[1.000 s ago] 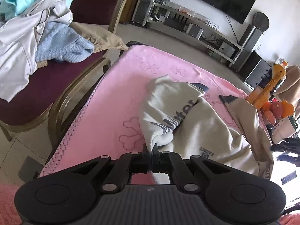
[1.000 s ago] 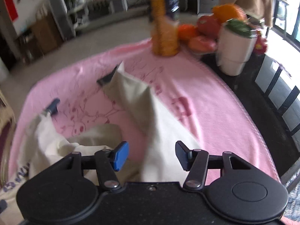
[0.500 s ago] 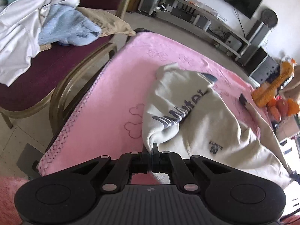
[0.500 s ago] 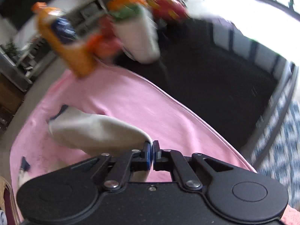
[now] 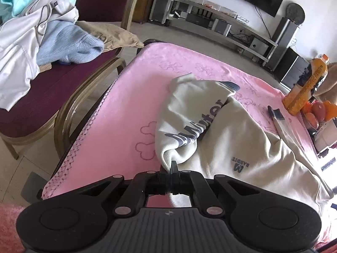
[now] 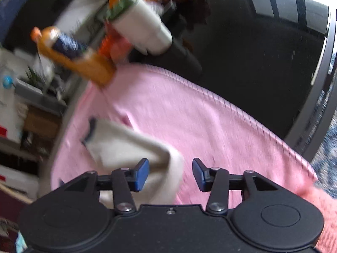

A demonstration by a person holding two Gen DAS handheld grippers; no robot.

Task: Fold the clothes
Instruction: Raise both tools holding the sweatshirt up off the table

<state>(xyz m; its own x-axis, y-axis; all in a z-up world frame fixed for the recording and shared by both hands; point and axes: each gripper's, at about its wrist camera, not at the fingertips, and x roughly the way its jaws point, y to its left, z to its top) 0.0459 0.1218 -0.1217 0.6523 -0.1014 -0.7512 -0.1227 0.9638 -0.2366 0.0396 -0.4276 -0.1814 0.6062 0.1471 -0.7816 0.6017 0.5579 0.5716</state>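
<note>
Left wrist view shows the left gripper with its jaws pinched together on a bunched edge of the cream sweatshirt, which lies heaped on the pink blanket straight ahead of the tool and spreads off to its right. One sleeve, lettered in grey, is folded across the body just beyond the fingertips, and a dark cuff sits at the far end of that sleeve. Right wrist view, smeared by motion, shows the right gripper with its blue-padded jaws standing wide apart and nothing between them; a cream fold of the same sweatshirt lies just ahead and to the left of its left pad, with bare blanket ahead and to the right. Judging from this, the fold is partway along: one side is held, the other free. To do it well, the pinched edge should be kept taut and low over the blanket so the cloth does not bunch further, and the free tool would best take hold at a matching edge so the garment can be laid flat and square. Left tool is angled downward over the near blanket edge, looking along the garment; right tool is tilted, with the orange juice bottle and white container slanting far ahead to its left.
</note>
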